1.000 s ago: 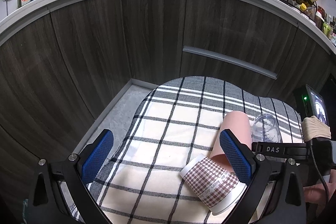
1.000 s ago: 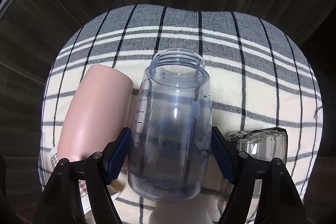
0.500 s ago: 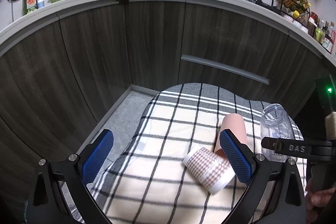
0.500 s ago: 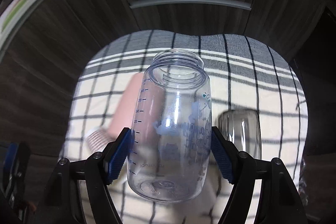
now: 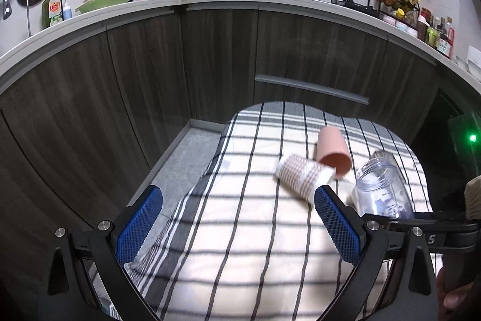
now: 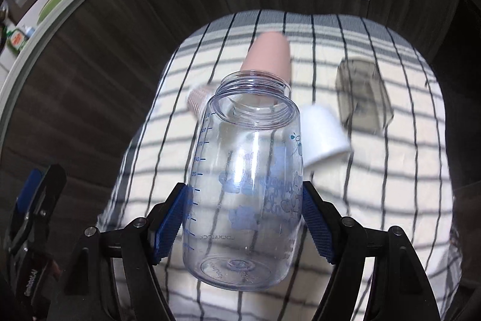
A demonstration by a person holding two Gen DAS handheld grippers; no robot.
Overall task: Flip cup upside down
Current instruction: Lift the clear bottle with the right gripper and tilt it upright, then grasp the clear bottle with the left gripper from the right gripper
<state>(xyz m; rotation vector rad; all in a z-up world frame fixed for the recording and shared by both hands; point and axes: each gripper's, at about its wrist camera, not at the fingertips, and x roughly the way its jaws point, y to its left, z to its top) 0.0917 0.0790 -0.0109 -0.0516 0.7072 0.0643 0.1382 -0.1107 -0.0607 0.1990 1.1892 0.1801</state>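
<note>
Table under checked cloth [image 5: 240, 230], kitchen cabinets [image 5: 210, 65] behind. Right claw [image 6: 243, 218] clamped on clear cup [image 6: 249, 185], held above the cloth, mouth tilted forward. Left claw [image 5: 237, 221] wide apart, empty. Pink cup [image 5: 332, 149] and patterned cup [image 5: 300, 175] lie sideways. Right view only: glass tumbler [image 6: 363, 95], white cup [image 6: 321, 134].

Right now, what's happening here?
The right gripper is clamped on a clear bottle, held in the air above the checked cloth, mouth pointing away. The left gripper is open and empty. A pink cup and a patterned cup lie on their sides.
</note>
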